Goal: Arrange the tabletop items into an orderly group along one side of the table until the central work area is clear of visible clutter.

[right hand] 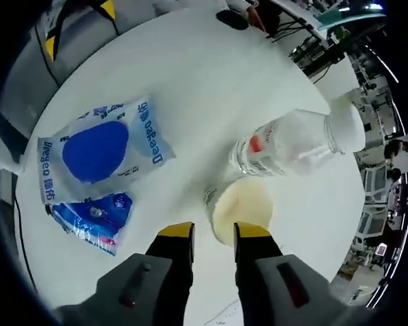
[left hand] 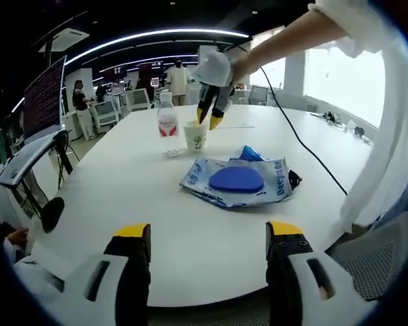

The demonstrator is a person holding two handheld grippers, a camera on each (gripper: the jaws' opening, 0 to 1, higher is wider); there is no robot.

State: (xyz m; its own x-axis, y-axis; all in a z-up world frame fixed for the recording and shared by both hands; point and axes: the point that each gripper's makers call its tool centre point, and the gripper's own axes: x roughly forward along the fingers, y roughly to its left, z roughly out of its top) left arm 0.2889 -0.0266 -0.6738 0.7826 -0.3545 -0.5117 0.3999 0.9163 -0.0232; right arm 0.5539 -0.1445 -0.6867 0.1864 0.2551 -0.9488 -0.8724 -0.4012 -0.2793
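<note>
Reaching over the paper cup (right hand: pixel 241 207), the right claw (right hand: pixel 213 232) hangs with jaws narrowly parted at its rim, beside the water bottle (right hand: pixel 292 144). The left claw (left hand: pixel 207 234) waits released near the tabletop (left hand: pixel 122 176) edge. Next: clamp the rim, shift the cup sideward.

This was an open-plan office — a large white round desk (left hand: pixel 190 224) stood under long curved ceiling light strips (left hand: pixel 156 37). Beyond the desk, people (left hand: pixel 179 80) stood among rows of workstations with monitors (left hand: pixel 137 99); beside it a big screen (left hand: pixel 44 98) showed text, and bright windows (left hand: pixel 343 78) lined one wall.
</note>
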